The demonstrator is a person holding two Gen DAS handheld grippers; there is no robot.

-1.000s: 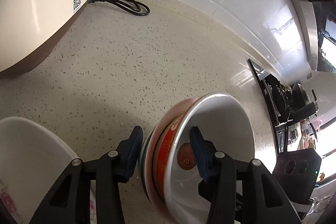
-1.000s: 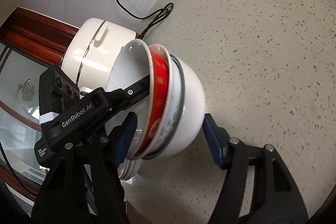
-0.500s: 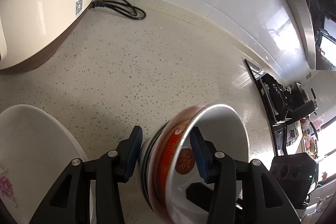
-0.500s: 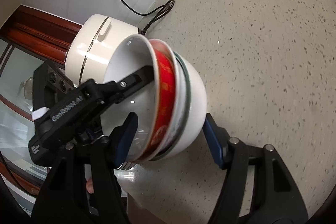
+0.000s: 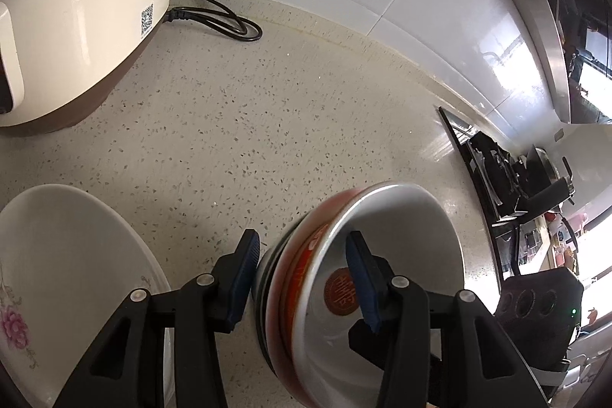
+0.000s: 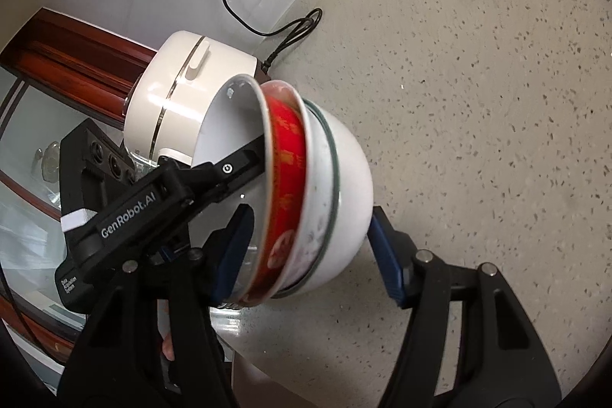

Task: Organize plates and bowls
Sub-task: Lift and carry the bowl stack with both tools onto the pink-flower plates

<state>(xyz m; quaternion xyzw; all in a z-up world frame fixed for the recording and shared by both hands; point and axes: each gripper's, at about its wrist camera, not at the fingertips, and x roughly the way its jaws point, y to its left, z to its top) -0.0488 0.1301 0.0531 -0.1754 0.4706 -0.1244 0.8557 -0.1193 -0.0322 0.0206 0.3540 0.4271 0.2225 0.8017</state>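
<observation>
A nested stack of bowls (image 5: 386, 278), white inside with a red-banded one in the middle, hangs tilted on its side above the speckled counter (image 5: 267, 109). My left gripper (image 5: 302, 278) is shut on the stack's rim, one finger inside the top bowl and one outside. My right gripper (image 6: 310, 251) is also shut on the bowl stack (image 6: 321, 186), one pad inside and one against the white outer wall. A white plate with a pink flower (image 5: 65, 278) lies at the lower left of the left wrist view.
A cream rice cooker (image 5: 76, 10) stands at the back left with its black cord (image 5: 222, 21) coiled on the counter. It also shows in the right wrist view (image 6: 179, 90). A black stove with pots (image 5: 512, 174) is at the far right.
The bowl stack, held by both grippers, has lifted and drawn back from the wall. More of the rice cooker and the counter shows in both views.
</observation>
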